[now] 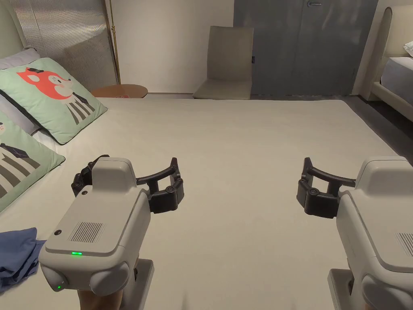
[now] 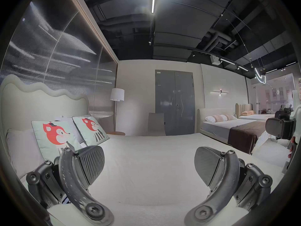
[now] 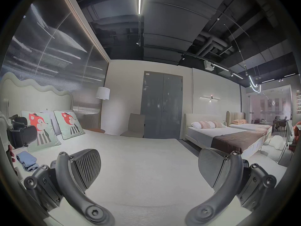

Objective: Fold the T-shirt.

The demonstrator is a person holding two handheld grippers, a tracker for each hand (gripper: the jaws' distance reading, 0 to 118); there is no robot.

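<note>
A blue T-shirt (image 1: 16, 254) lies crumpled on the cream bed (image 1: 242, 141) at its near left edge; in the right gripper view the T-shirt (image 3: 26, 160) sits just below the pillows. My left gripper (image 1: 129, 171) hovers over the bed to the right of the shirt, apart from it. In its own view the left gripper (image 2: 149, 164) is open, with bare sheet between its jaws. My right gripper (image 1: 353, 171) hovers over the bed's right side. The right gripper (image 3: 149, 167) is open too and holds nothing.
Two green fox-print pillows (image 1: 56, 97) lean at the left by the headboard. Past the far edge stand a round wooden side table (image 1: 119, 91) and a beige chair (image 1: 228, 64). A second bed (image 1: 397, 80) stands to the right across a dark floor strip.
</note>
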